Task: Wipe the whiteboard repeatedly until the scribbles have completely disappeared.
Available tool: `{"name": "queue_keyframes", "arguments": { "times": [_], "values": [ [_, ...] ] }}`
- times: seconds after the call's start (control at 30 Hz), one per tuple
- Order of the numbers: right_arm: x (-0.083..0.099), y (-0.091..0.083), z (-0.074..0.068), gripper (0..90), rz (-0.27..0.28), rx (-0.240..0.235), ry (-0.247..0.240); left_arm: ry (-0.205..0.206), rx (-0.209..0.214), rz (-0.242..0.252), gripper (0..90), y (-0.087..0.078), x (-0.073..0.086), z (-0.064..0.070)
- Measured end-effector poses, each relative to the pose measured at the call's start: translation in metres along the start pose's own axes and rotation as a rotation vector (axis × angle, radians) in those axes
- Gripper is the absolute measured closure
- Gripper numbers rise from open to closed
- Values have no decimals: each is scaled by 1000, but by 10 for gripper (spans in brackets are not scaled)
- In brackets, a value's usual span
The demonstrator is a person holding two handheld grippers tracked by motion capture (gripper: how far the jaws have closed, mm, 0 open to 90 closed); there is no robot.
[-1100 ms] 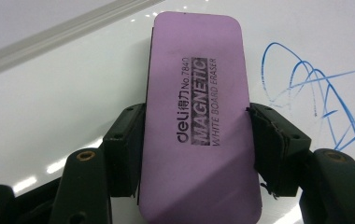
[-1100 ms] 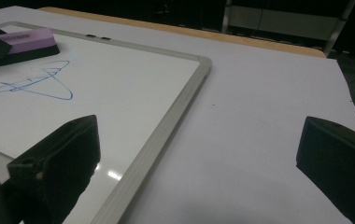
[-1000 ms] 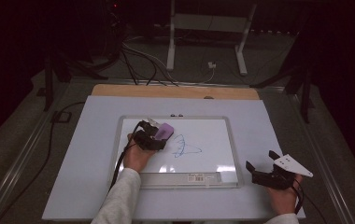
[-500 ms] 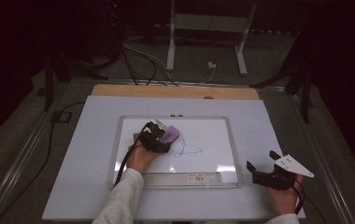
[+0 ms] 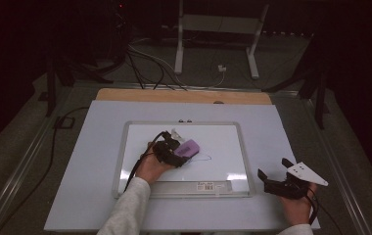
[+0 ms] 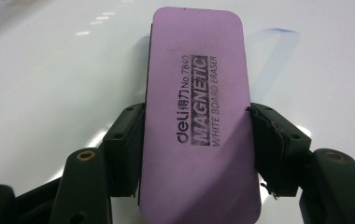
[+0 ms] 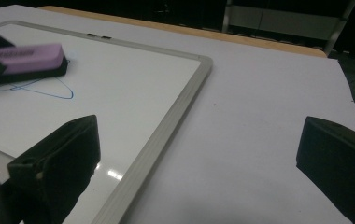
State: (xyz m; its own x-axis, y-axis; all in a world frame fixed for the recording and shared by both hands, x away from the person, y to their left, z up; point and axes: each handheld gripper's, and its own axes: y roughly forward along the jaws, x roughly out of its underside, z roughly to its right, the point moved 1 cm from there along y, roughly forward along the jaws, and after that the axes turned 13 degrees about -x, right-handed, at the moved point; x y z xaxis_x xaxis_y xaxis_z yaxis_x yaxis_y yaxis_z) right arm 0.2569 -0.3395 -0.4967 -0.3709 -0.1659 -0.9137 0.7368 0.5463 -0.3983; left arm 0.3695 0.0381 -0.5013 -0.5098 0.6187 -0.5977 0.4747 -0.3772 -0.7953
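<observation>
Dark room, cables on floor; white table (image 5: 76,196) carries a framed whiteboard (image 5: 223,161). Your left gripper (image 5: 173,155) is clenched on the purple magnetic eraser (image 6: 196,112), jaws pinching its long sides so the felt face sits flat on the board, at board centre, over the blue pen line (image 7: 49,91) trailing toward 3 o'clock. Your right gripper (image 5: 278,182) rests off the board at 4 o'clock, jaws spread, holding nothing, parked clear of the wiping.

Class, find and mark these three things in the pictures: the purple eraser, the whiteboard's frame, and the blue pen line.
purple eraser (image 6: 196,116), left gripper view, on its printed top face.
whiteboard frame (image 7: 166,130), right gripper view, on the grey right-hand rail.
blue pen line (image 7: 49,94), right gripper view, on the stroke beside the eraser.
</observation>
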Motion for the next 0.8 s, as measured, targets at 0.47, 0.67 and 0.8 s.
{"name": "queue_keyframes", "arguments": {
  "times": [0.47,0.67,0.8],
  "values": [
    [0,-1,0,0,3,5,0,-146,-328,-41,419,3,-4,-18],
    [0,-1,0,0,1,2,2,-138,-280,-42,419,4,-6,-16],
    [0,0,0,0,1,2,0,-108,-187,-24,419,4,-6,-9]
  ]
}}
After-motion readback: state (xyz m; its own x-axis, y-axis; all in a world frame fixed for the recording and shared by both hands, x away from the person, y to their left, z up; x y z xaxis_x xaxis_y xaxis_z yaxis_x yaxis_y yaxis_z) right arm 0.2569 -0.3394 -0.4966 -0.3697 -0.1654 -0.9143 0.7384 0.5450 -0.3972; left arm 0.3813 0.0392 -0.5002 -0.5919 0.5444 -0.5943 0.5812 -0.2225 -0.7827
